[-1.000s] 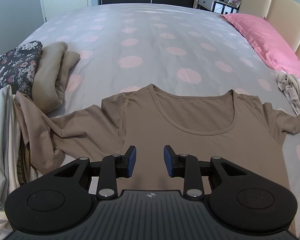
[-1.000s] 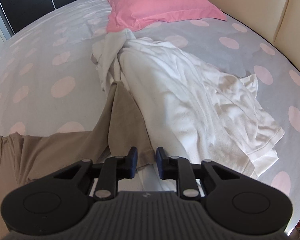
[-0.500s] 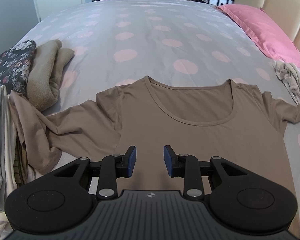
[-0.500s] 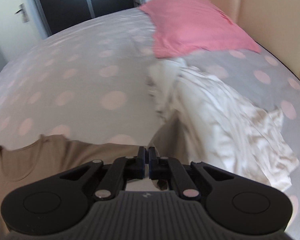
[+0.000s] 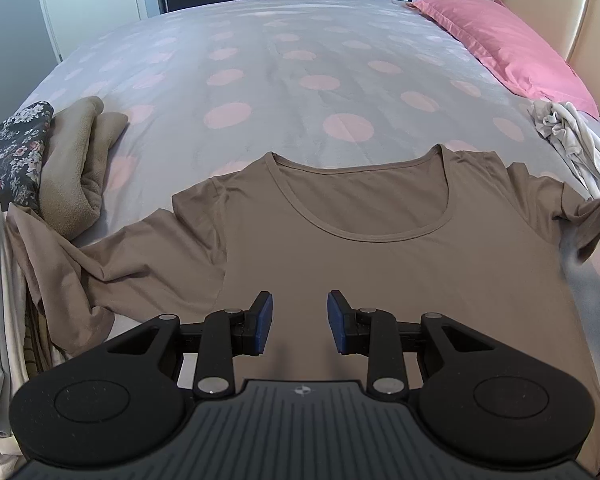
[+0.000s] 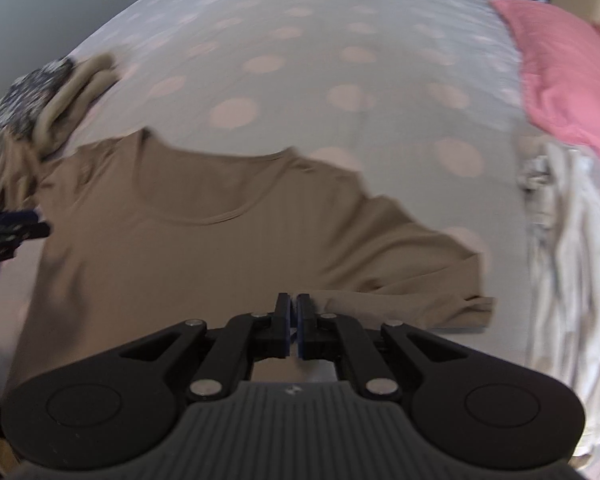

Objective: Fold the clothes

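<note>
Brown tee [image 5: 400, 248] flat; bare bedspread [image 5: 284, 60] beyond. Left hand-held gripper [image 5: 300, 316] parted, empty; right hand-held gripper [image 6: 293, 322] closed, seemingly empty.

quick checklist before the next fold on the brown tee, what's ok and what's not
1. Brown t-shirt lies front up on the polka-dot bedspread, neckline away from the grippers: ok.
2. Its body is smooth: ok.
3. The sleeve beside the beige folded garment is flat: not ok, it is crumpled and runs up against the clothes at the bed's edge.
4. The other sleeve is spread out: ok, though its cuff is a little rumpled.
5. Left gripper is empty and open above the shirt's body: ok.
6. Right gripper holds cloth: cannot tell; its jaws are shut, the picture is blurred.
</note>
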Demonstrator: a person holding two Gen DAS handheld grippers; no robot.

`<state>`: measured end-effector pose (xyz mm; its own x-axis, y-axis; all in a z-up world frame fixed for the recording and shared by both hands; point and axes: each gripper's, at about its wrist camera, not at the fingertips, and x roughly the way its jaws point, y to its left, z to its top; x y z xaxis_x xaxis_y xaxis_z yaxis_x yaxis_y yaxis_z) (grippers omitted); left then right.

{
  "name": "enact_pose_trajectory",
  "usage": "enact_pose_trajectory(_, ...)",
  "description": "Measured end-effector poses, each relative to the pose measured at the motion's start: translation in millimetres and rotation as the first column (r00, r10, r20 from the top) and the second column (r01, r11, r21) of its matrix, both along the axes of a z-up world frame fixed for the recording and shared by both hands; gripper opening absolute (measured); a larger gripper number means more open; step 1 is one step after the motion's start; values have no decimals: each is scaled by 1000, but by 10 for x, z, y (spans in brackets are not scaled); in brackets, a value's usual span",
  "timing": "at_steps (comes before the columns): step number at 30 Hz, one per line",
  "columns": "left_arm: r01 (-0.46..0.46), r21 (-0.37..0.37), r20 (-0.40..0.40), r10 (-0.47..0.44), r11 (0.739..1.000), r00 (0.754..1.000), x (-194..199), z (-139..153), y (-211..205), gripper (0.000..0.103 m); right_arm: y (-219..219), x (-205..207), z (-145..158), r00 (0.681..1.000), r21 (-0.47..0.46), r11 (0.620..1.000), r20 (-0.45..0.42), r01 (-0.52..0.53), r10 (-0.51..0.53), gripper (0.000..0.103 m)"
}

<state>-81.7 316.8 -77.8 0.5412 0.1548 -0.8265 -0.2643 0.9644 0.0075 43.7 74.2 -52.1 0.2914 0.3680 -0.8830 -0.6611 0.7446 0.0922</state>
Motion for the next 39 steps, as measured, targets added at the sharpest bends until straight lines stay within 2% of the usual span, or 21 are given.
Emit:
enact_pose_trajectory(5,44,30,2,-44,999,999,-2,6,-114,28,311,-301,-167,994,-2,995,-49,-101,101,4)
enact_pose_trajectory(8,81,43,4,-81,996,997,-5,5,-194,28,357,-340,-196,994,-12,995,-42,-102,101,9)
enact_pose_trajectory(12,145,69,26,-147,987,989,-29,15,-363,28,224,-207,-185,998,15,1000,-68,-3,4,16)
enact_pose_trajectory(16,233,43,47,-235,971,971,-33,18,-588,31,59,-134,-152,992,34,995,-87,95,-92,21)
enact_pose_trajectory(18,273,31,55,-274,962,960,-20,0,-707,38,-3,-127,-144,987,13,991,-90,136,-134,25)
enact_pose_trajectory(23,363,47,42,-365,931,930,76,-89,-1024,39,-240,-102,-108,968,-28,971,-71,238,-240,35)
enact_pose_trajectory(26,400,6,62,-399,917,915,159,-136,-1225,39,-434,-52,-56,951,-13,952,-57,305,-305,43)
enact_pose_trajectory(31,461,-11,75,-459,887,885,382,-298,-1678,43,-763,136,-27,906,-4,908,-67,418,-417,47)
enact_pose_trajectory(35,466,6,21,-466,885,885,588,-567,-1934,43,-1044,267,-39,857,8,861,-103,508,-505,47)
enact_pose_trajectory(36,457,8,8,-457,890,890,635,-628,-1950,41,-1094,288,-46,848,6,853,-108,522,-519,47)
enact_pose_trajectory(39,412,5,-32,-412,911,911,756,-742,-1923,10,-1183,328,-70,837,-4,841,-103,541,-538,48)
